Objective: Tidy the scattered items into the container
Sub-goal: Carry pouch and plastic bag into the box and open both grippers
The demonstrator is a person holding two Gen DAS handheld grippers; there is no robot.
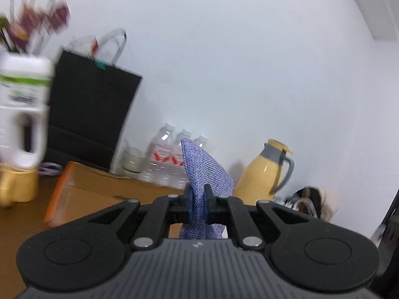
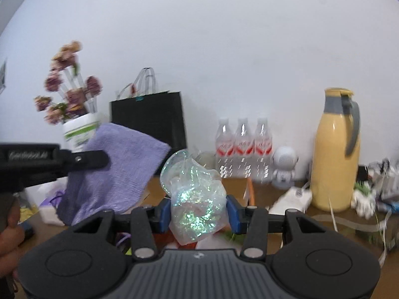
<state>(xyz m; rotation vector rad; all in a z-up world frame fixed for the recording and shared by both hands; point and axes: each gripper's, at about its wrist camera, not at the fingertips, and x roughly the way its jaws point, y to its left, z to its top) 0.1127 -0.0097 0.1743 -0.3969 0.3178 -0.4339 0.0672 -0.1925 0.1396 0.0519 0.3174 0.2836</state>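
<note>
Left wrist view first: my left gripper [image 1: 198, 203] is pinched tight on a purple woven cloth [image 1: 205, 172], which sticks up between the pads and hangs below them too. Behind it I see a cardboard box [image 1: 104, 186] on the brown table [image 1: 22, 216], a black paper bag [image 1: 92, 114] against the wall, three water bottles [image 1: 172, 154], a yellow thermos jug [image 1: 265, 172], and at far left a blurred white jug [image 1: 22, 109] holding pink flowers [image 1: 32, 17].

Right wrist view: my right gripper [image 2: 198, 214] has its blue pads pressed on either side of a crumpled iridescent plastic bag [image 2: 195, 194], held clear of the table. The left gripper shows at left edge, the cloth draped from it in mid-air, partly covering the white jug. Past them stand the black bag, bottles, a small white robot figure [image 2: 284, 167] and the thermos. White packets and loose clutter [image 2: 374, 186] lie scattered at right. Whether the box is the container, I cannot tell.
</note>
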